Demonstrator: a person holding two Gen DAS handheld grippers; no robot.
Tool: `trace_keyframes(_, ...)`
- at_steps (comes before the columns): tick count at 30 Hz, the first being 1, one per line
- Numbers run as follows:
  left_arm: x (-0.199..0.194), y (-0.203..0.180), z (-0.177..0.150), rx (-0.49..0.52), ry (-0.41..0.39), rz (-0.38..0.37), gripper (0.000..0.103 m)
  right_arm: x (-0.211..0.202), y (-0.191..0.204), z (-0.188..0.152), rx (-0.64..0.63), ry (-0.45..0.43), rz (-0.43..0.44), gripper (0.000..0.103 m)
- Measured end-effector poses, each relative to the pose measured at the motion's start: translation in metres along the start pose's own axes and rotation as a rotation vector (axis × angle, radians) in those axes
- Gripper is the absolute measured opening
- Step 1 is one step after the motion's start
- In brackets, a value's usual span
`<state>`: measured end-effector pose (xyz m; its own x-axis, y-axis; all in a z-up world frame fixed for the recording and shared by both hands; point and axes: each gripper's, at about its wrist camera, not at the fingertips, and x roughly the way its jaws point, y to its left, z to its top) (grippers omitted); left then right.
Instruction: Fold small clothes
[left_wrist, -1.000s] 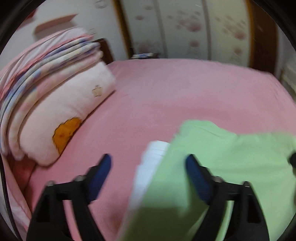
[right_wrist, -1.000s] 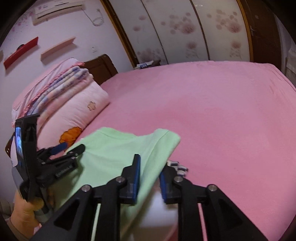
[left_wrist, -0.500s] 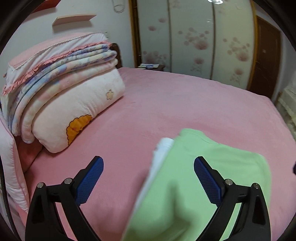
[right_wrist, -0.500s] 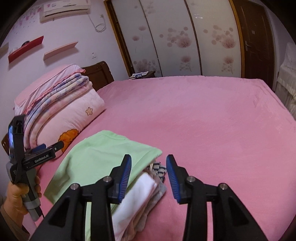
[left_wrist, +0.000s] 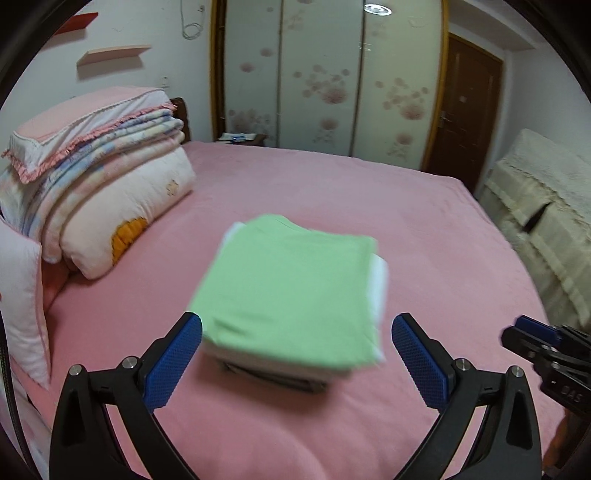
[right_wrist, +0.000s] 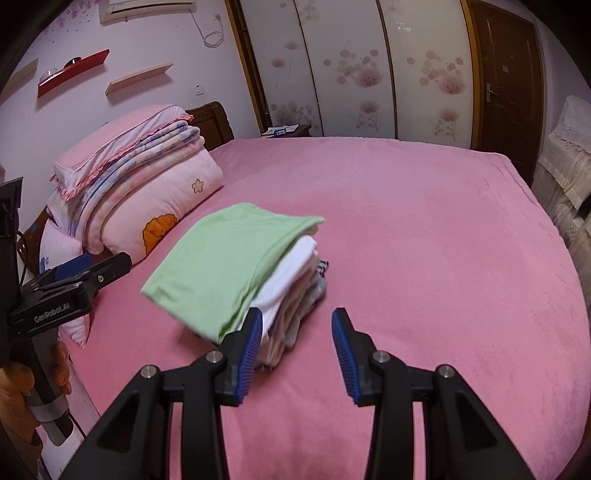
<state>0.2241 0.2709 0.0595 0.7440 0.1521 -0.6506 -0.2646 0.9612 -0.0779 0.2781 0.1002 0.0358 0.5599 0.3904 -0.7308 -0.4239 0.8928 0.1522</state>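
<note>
A folded light green garment (left_wrist: 291, 291) lies on top of a stack of folded small clothes (right_wrist: 295, 295) on the pink bed (left_wrist: 332, 195). In the right wrist view the green garment (right_wrist: 229, 258) covers white, beige and striped layers. My left gripper (left_wrist: 297, 354) is open and empty, just short of the stack's near edge. My right gripper (right_wrist: 295, 343) is open and empty, its left finger beside the stack's near corner. The left gripper also shows in the right wrist view (right_wrist: 85, 273), and the right gripper in the left wrist view (left_wrist: 535, 339).
A pile of folded pink quilts and a pillow (left_wrist: 103, 184) sits at the bed's left head end. A cream covered sofa (left_wrist: 546, 218) stands right of the bed. Wardrobe doors (left_wrist: 332, 74) and a nightstand (left_wrist: 240, 138) are behind.
Both grippers let go of the green garment and drew back from the stack. The right gripper opened wider. The green garment now rests flat on the stack.
</note>
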Motion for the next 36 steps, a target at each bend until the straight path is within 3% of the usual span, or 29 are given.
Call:
trace_keyframes(8,-0.074,-0.06,-0.068,0.033,0.035,-0.079,0.102,-0.081,-0.008,-0.064,-0.008,0.024,-0.006,0.039)
trace_keyframes(18,-0.156,-0.107,-0.137,0.059,-0.006,-0.169,0.102,-0.167,-0.024,-0.135,0.039,0.014,-0.005,0.04)
trace_keyframes(22,-0.186,-0.114,-0.16,0.039,-0.044,-0.198,0.102,-0.194,-0.033,-0.165,0.072,-0.016,-0.015,0.052)
trace_keyframes(36,-0.226,-0.136,-0.245,-0.045,-0.035,-0.202,0.102,-0.248,-0.043,-0.268,0.168,-0.145,-0.09,0.067)
